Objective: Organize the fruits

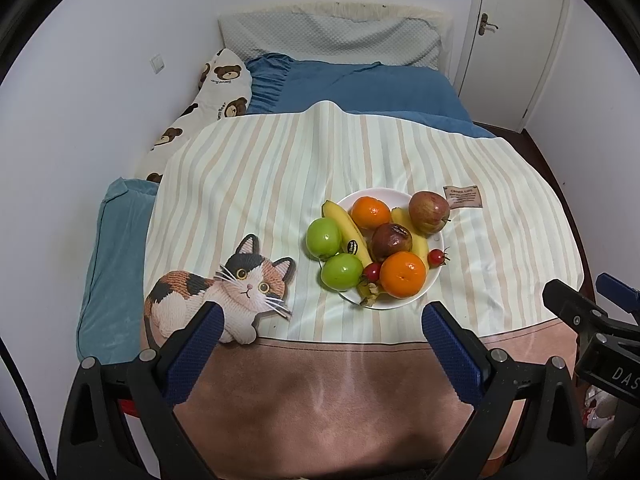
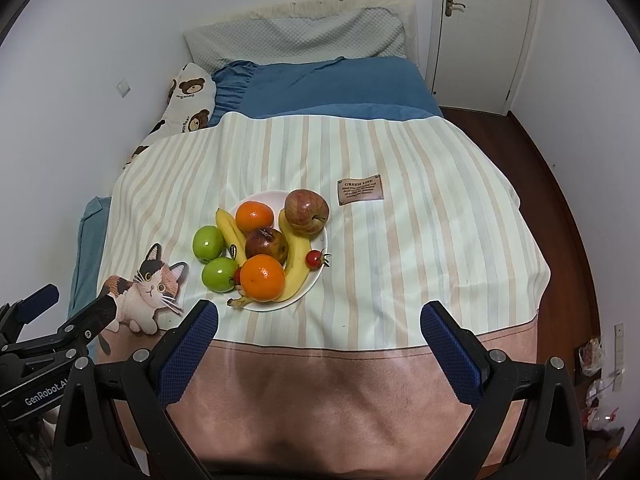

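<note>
A white plate (image 1: 434,270) (image 2: 320,236) sits on the striped cloth, piled with two oranges (image 1: 403,274) (image 2: 262,278), two bananas (image 1: 347,229) (image 2: 298,260), a red apple (image 1: 429,211) (image 2: 306,212), a dark bruised fruit (image 1: 391,241) (image 2: 267,245) and small red fruits (image 1: 436,257) (image 2: 315,259). Two green apples (image 1: 323,238) (image 2: 208,243) lie at the plate's left edge. My left gripper (image 1: 322,318) is open and empty, just short of the plate. My right gripper (image 2: 319,318) is open and empty, near the plate's front right.
The cloth covers a bed with a cat picture (image 1: 224,292) (image 2: 150,292) at front left and a brown label (image 1: 463,197) (image 2: 360,189) right of the plate. Blue bedding (image 1: 360,88), pillows and a bear cushion (image 1: 208,112) lie behind. A door (image 2: 480,32) stands at right.
</note>
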Demonstrator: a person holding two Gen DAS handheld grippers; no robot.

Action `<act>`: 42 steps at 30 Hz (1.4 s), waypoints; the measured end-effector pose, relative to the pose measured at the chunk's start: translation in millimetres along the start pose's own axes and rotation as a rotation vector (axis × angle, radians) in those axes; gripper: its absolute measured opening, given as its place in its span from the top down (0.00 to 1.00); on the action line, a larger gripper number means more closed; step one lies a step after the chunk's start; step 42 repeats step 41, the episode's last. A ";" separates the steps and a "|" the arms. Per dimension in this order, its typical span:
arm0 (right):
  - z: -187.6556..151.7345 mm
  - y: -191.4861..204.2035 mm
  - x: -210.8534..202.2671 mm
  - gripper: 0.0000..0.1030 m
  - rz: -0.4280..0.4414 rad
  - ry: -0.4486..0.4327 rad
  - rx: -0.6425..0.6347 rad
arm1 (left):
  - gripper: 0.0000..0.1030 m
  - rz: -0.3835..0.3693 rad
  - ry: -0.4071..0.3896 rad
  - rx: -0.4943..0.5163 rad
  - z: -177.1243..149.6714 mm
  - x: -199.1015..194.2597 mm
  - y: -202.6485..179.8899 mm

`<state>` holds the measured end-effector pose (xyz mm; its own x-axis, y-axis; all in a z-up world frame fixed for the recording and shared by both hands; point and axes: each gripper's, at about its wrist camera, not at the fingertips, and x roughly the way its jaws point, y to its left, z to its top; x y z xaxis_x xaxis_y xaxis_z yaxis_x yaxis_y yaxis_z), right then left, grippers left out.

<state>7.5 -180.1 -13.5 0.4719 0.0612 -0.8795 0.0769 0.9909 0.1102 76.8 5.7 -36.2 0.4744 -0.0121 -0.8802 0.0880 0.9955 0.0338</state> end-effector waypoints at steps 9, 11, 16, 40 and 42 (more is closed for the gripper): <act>-0.8 -1.2 -0.9 0.00 0.001 0.001 -0.002 | 0.01 0.000 0.000 0.000 -1.4 -1.6 -1.8; -2.4 -1.2 -0.8 0.00 0.001 0.001 0.000 | 0.01 0.000 -0.001 0.000 -1.6 -1.9 -1.8; -2.4 -1.6 -1.4 0.00 0.002 0.001 -0.001 | 0.01 0.001 0.000 -0.002 -2.1 -1.9 -2.2; -8.4 0.4 -5.0 0.00 0.006 0.002 0.008 | 0.01 -0.005 -0.010 0.001 -0.4 -4.5 -5.0; -7.0 -0.5 -4.7 0.00 0.005 0.002 0.006 | 0.01 -0.006 -0.010 0.001 0.6 -5.4 -7.5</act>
